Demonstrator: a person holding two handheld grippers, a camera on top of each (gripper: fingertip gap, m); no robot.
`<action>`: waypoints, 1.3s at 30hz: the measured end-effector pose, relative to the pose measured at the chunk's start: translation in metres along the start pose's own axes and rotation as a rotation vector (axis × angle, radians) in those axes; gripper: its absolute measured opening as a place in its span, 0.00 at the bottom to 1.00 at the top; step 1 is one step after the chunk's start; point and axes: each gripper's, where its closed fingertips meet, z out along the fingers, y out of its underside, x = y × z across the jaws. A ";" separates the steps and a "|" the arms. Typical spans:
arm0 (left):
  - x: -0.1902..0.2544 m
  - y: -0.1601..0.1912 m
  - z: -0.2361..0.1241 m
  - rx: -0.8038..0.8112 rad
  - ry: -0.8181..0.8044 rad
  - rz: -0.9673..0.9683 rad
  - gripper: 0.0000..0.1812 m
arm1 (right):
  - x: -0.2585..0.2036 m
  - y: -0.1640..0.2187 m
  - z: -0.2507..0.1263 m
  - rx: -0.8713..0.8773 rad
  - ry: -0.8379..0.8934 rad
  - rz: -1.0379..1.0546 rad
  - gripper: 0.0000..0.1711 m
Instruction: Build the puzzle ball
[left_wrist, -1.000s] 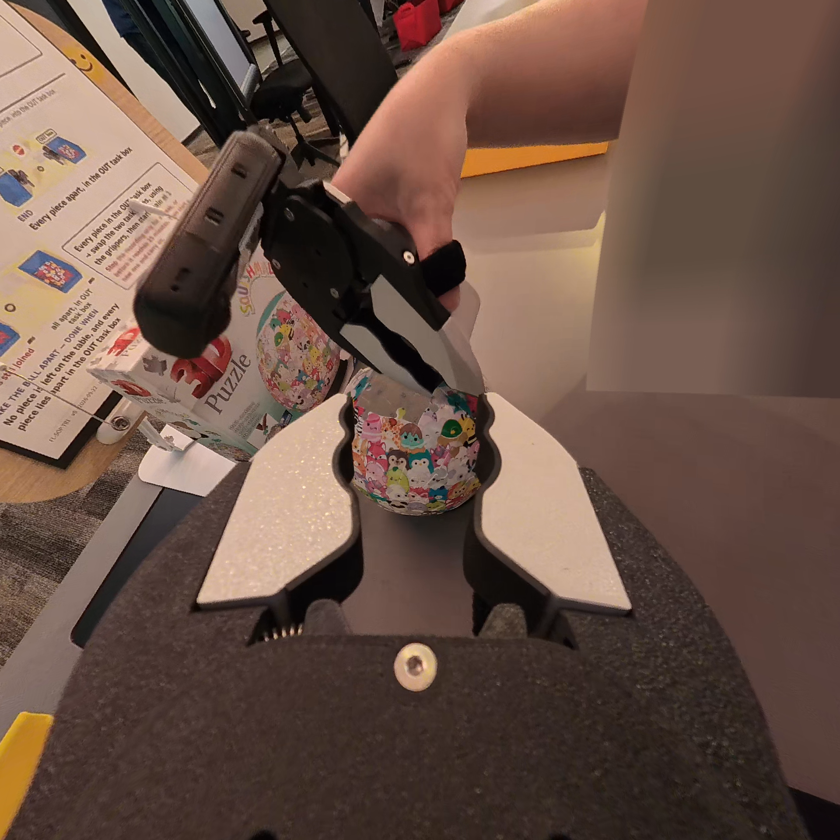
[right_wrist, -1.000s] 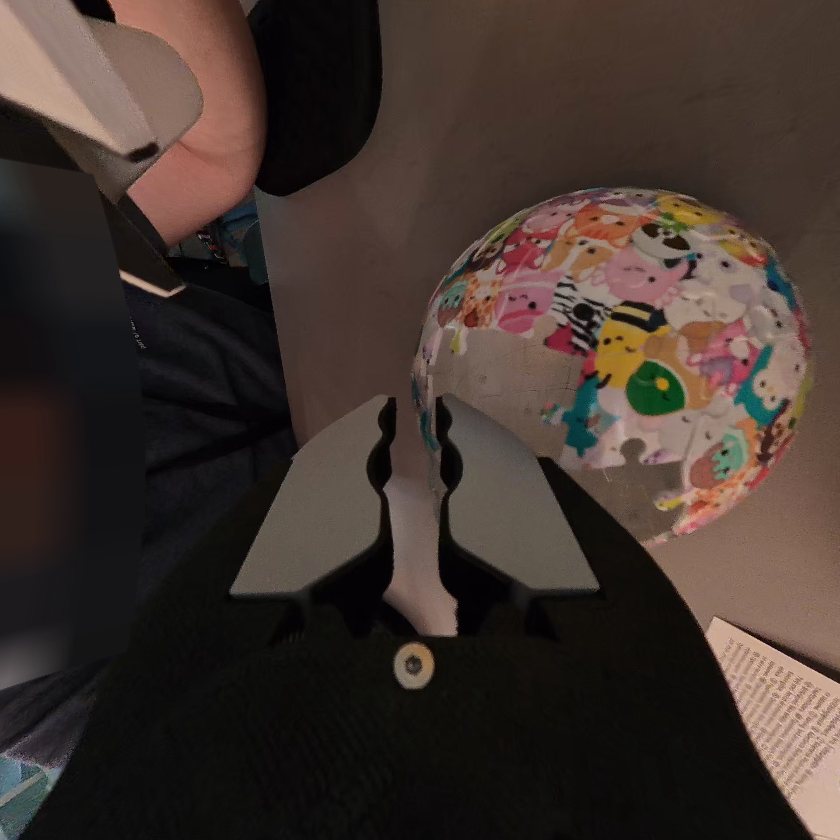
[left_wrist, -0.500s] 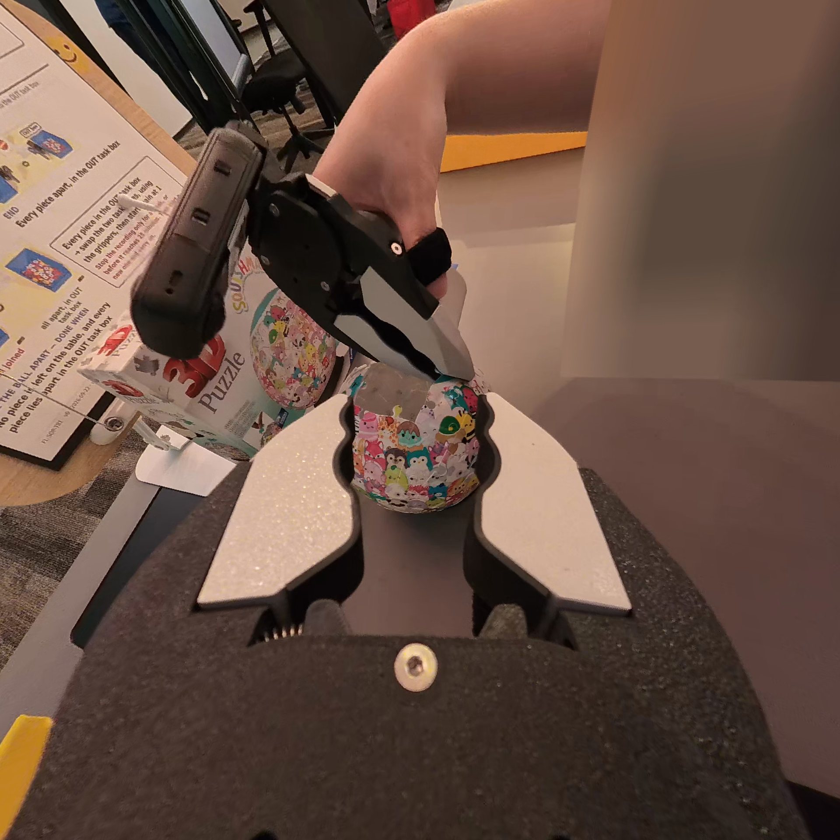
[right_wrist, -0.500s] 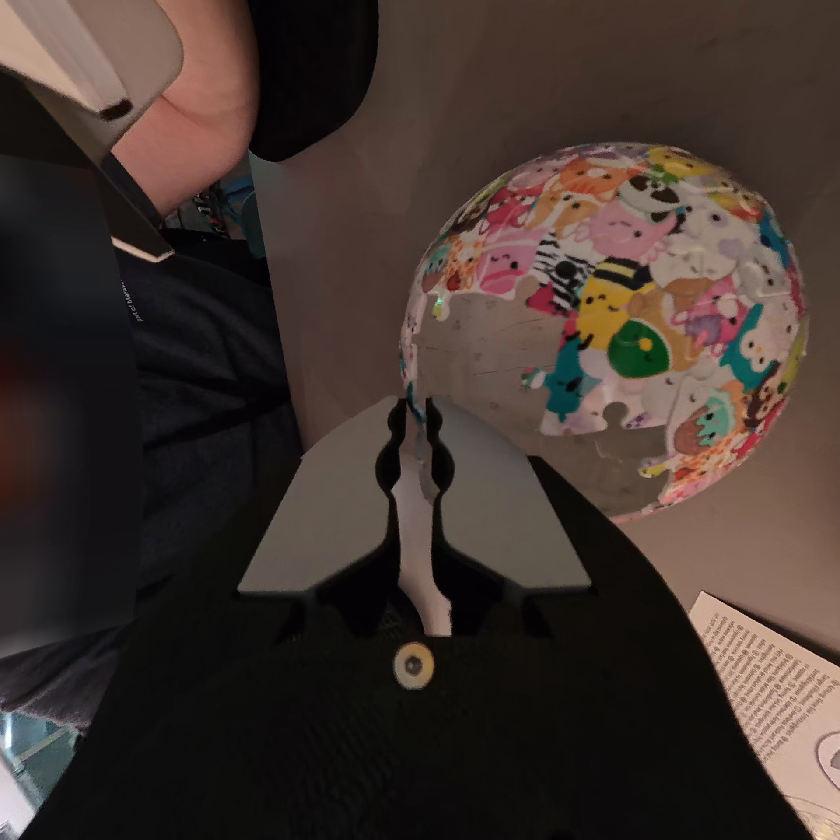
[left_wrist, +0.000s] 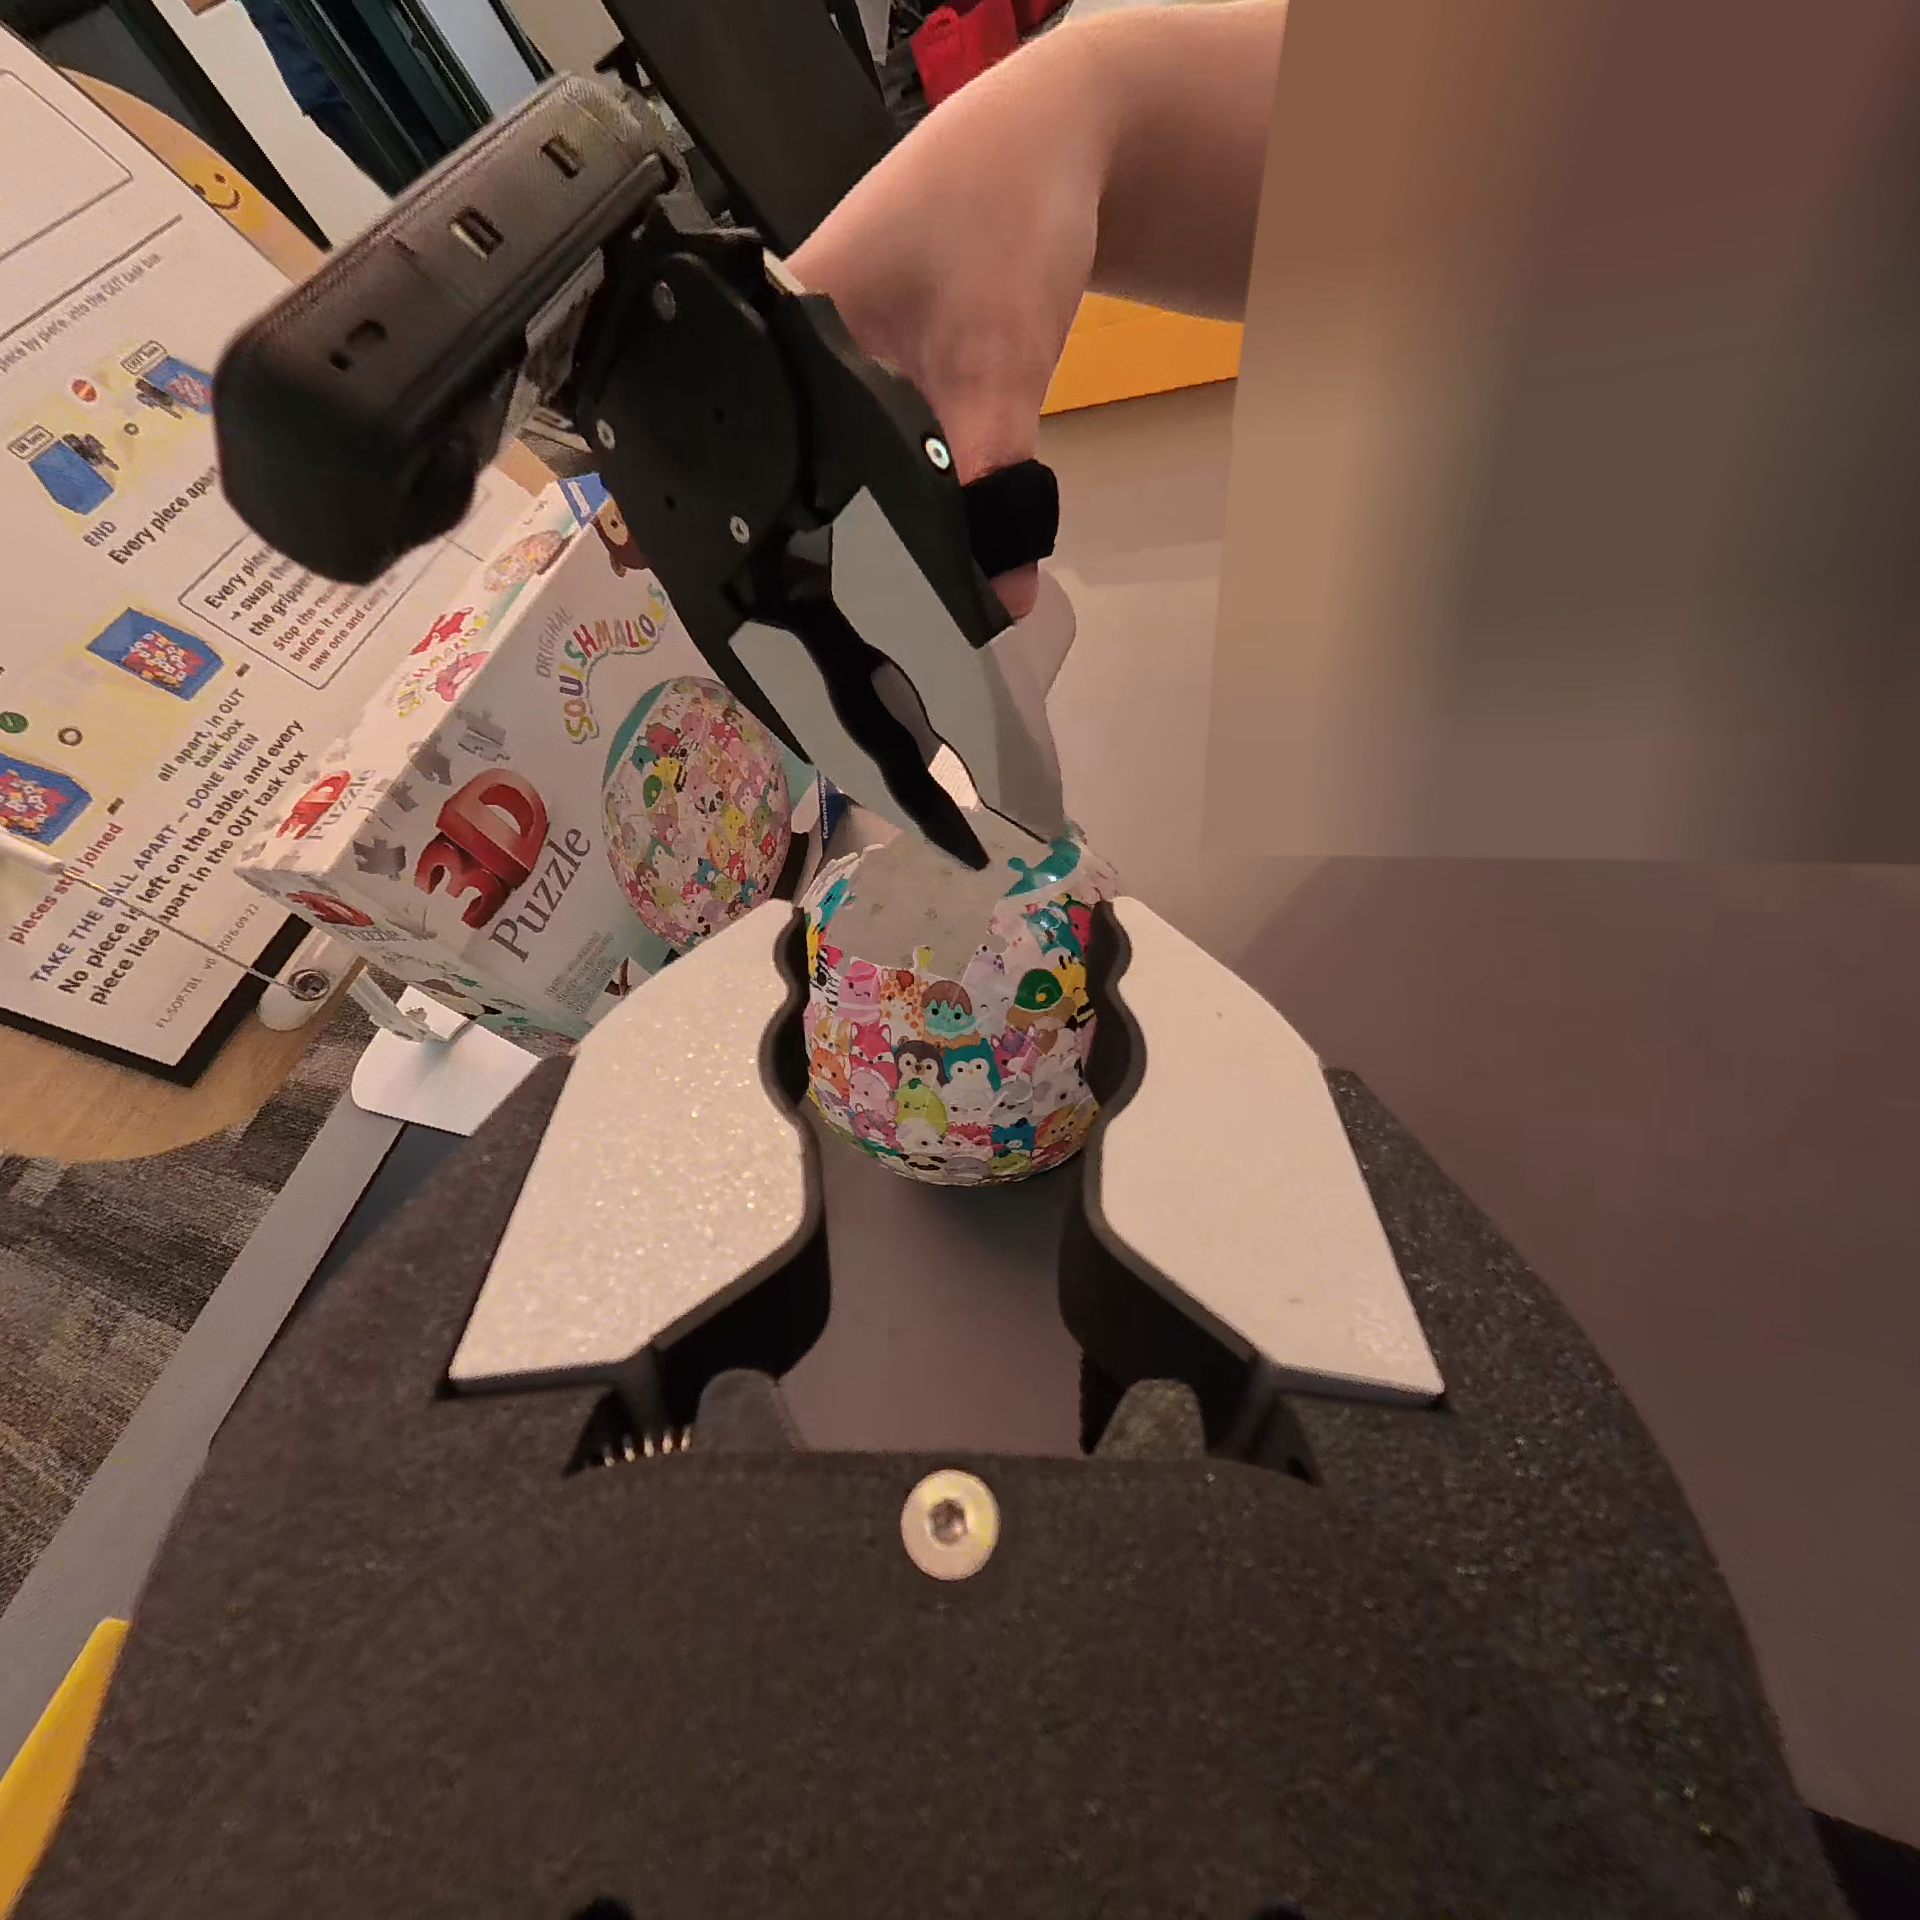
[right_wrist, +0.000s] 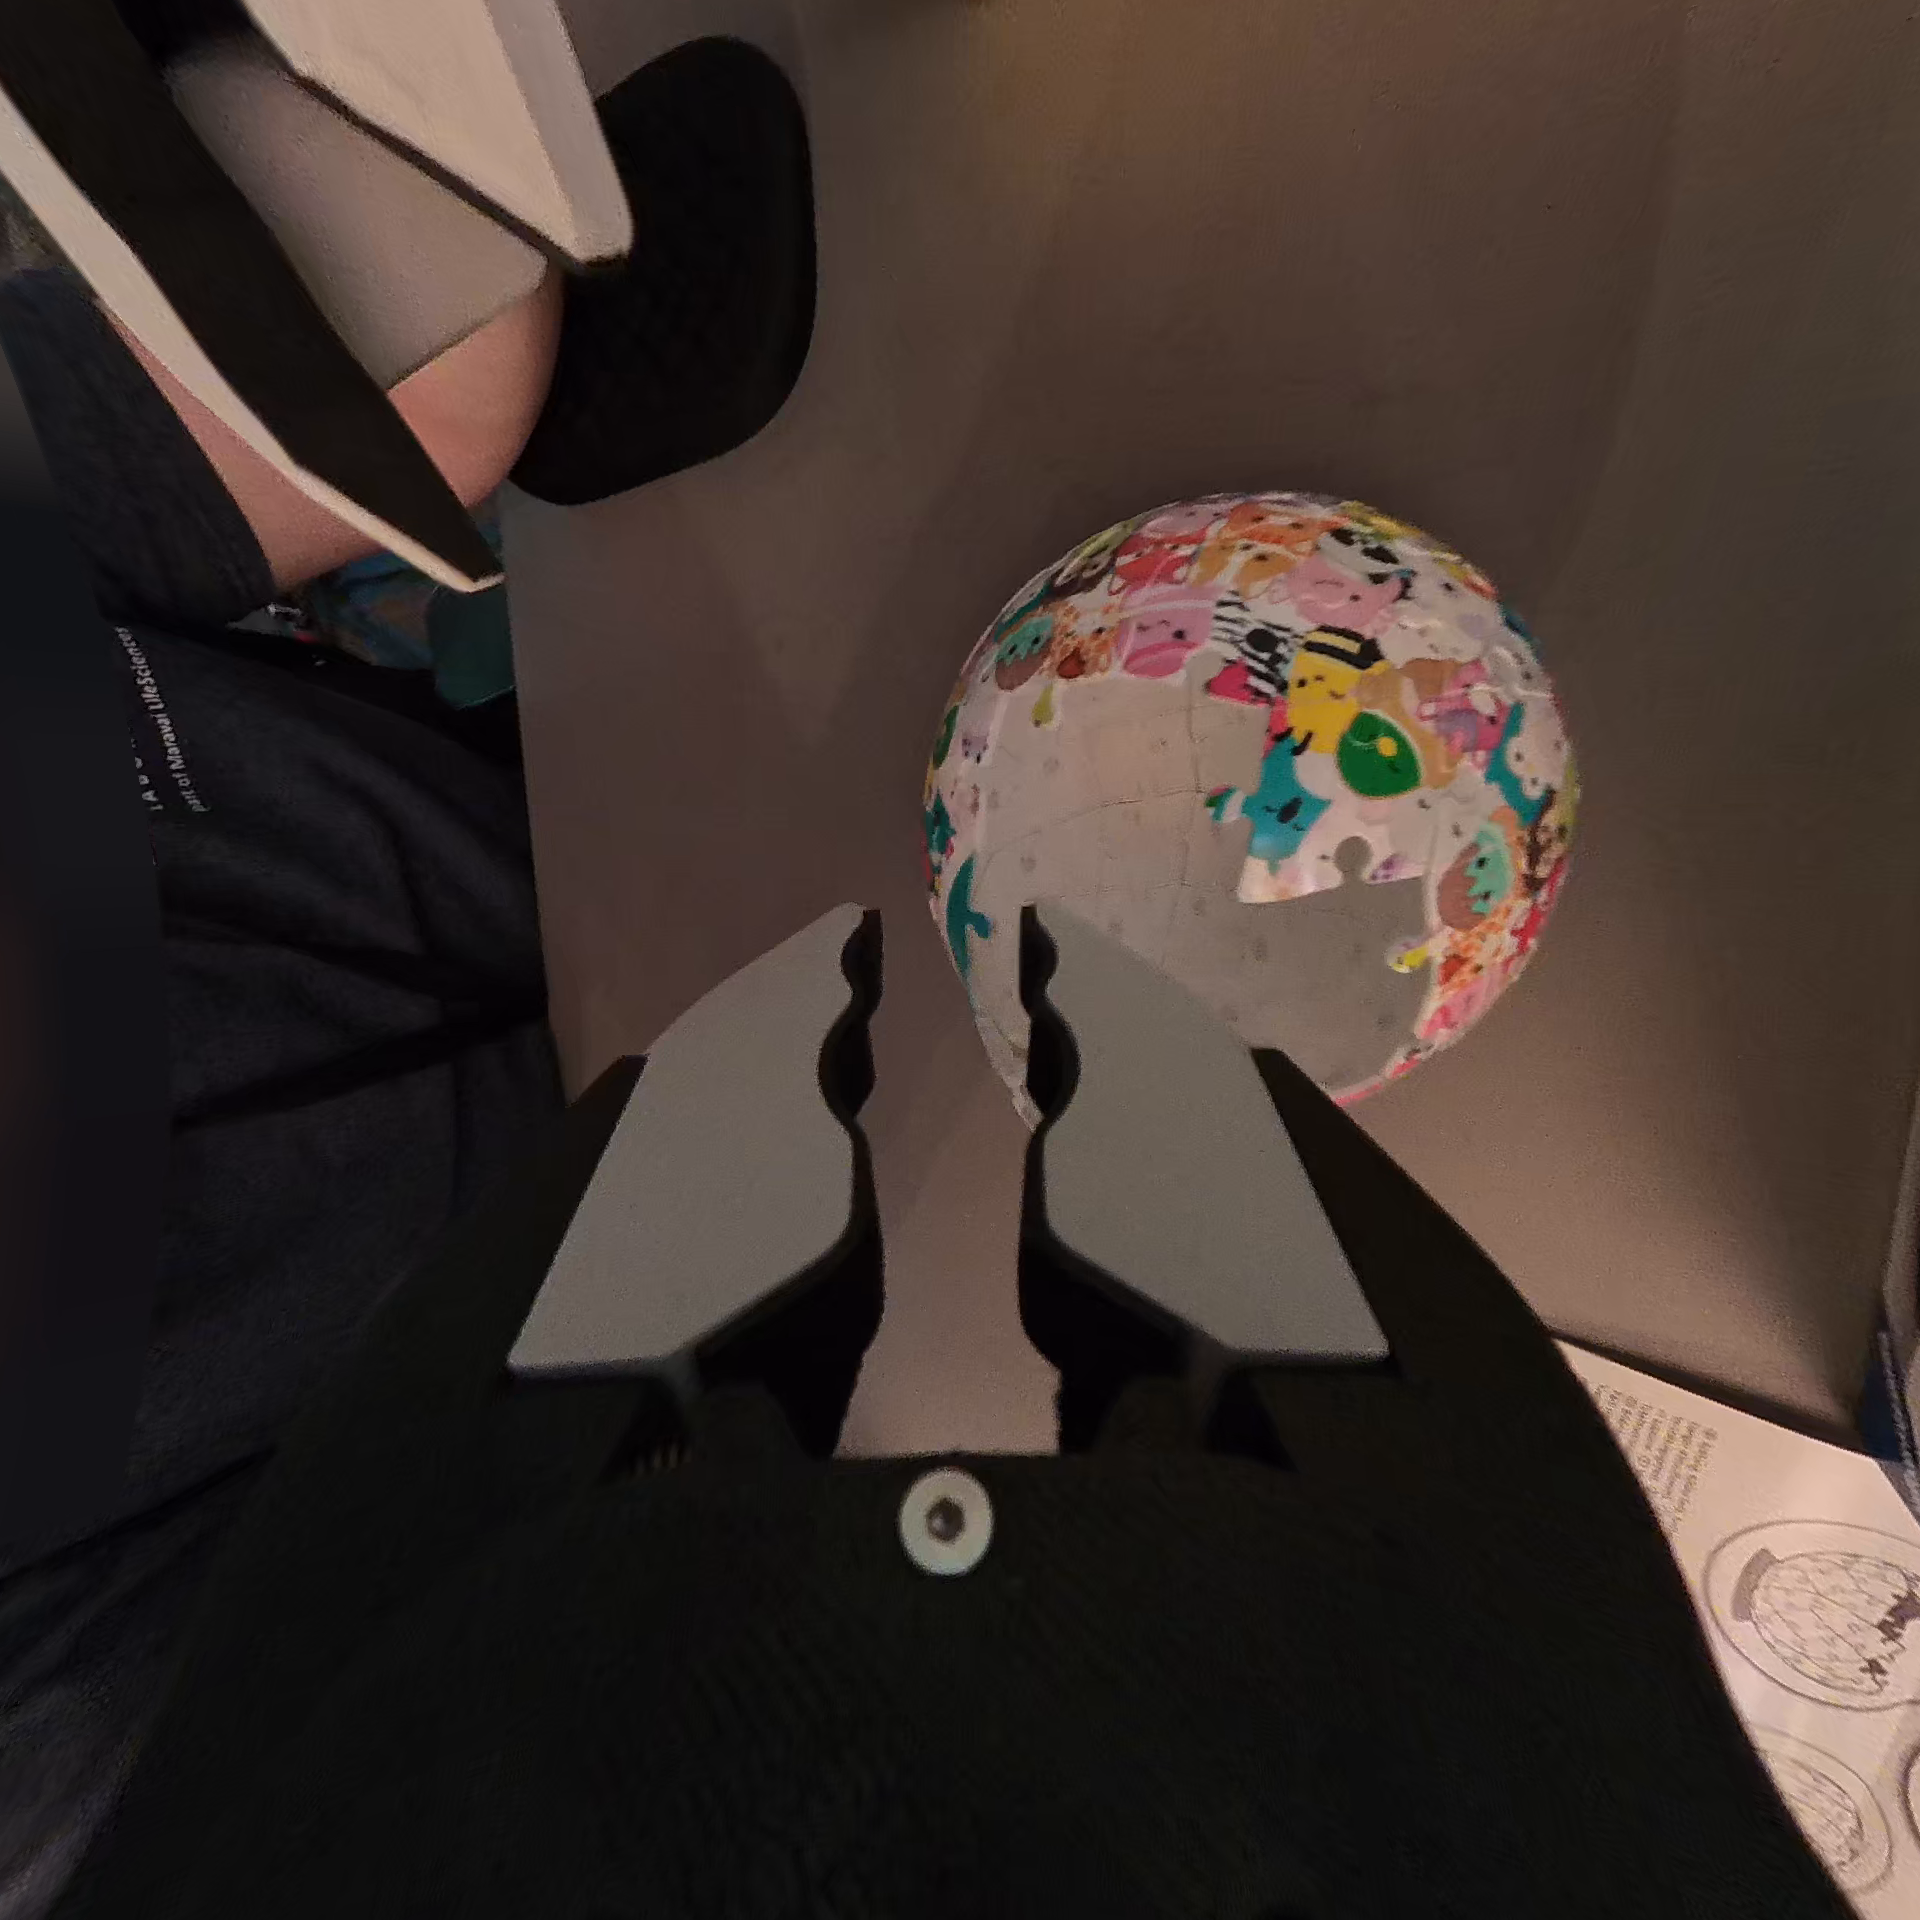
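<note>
Centre of the left wrist view: the puzzle ball (left_wrist: 951, 1049) is flanked by the left tool (left_wrist: 948, 1029), whose fingers sit close on both sides; contact cannot be confirmed.
Right tool: the right tool (right_wrist: 951, 920) is seen slightly parted and empty, its tips beside the ball's open edge; in the left wrist view it is poised at the top of the ball.
Progress: most of the patterned shell is judged assembled; a large gap (right_wrist: 1122, 831) showing the pale inner wall is left to be closed.
Remaining: several pieces are judged still to be fitted; none is seen loose.
Surface: a plain grey counter (right_wrist: 1195, 312) carries the ball.
Left of frame: a puzzle box (left_wrist: 520, 821) and an instruction board (left_wrist: 114, 582) are seen.
Lower right, right wrist view: a printed sheet (right_wrist: 1787, 1538) lies on the counter.
Room: carpet and dark chair legs are seen beyond.
</note>
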 end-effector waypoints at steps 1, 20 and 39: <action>0.000 0.000 0.000 0.000 -0.001 0.001 0.28 | 0.001 -0.001 -0.002 0.009 0.015 -0.004 0.15; -0.028 -0.008 -0.039 0.111 -0.121 -0.052 0.26 | -0.036 -0.006 0.016 0.552 1.055 -0.768 0.00; -0.029 -0.006 -0.037 0.119 -0.103 -0.073 0.26 | -0.011 -0.005 0.029 0.465 1.167 -0.735 0.01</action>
